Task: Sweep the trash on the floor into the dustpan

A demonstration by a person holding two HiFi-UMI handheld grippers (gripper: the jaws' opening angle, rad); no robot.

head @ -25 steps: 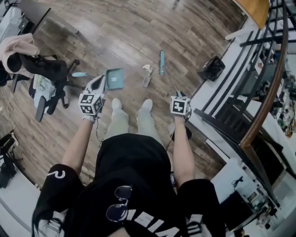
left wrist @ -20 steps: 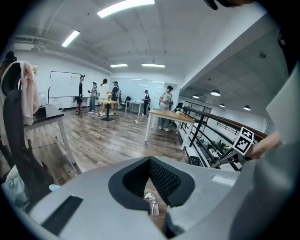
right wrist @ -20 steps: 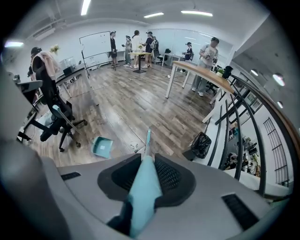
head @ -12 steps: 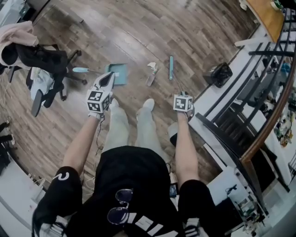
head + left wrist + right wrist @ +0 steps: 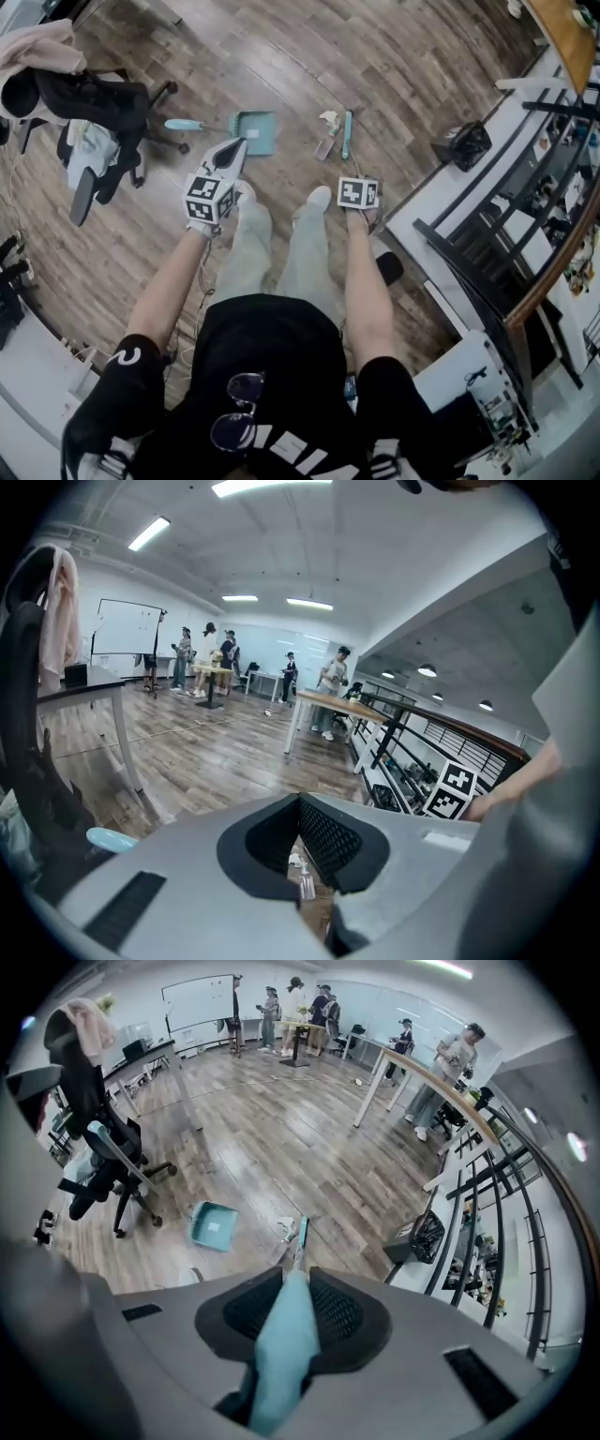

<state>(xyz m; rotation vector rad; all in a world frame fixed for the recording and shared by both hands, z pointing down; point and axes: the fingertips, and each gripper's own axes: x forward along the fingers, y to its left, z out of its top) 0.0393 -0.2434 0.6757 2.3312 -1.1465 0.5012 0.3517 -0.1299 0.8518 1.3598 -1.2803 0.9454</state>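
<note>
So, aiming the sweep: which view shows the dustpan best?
Head view: the dustpan shows whole, handle included. The right gripper view shows it smaller; the left gripper view only a blue tip, probably its handle.

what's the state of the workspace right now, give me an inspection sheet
surface: wood floor
job's things: teal dustpan lies on the floor; broom head rests beside crumpled paper and small bottle, right of the dustpan
clutter: office chair draped with clothes, left; black basket, right
grippers: left gripper open, empty; right gripper shut on the broom's handle
cables: thin cable hangs below the left gripper
surroundings: black railing at right; people at distant tables
</note>
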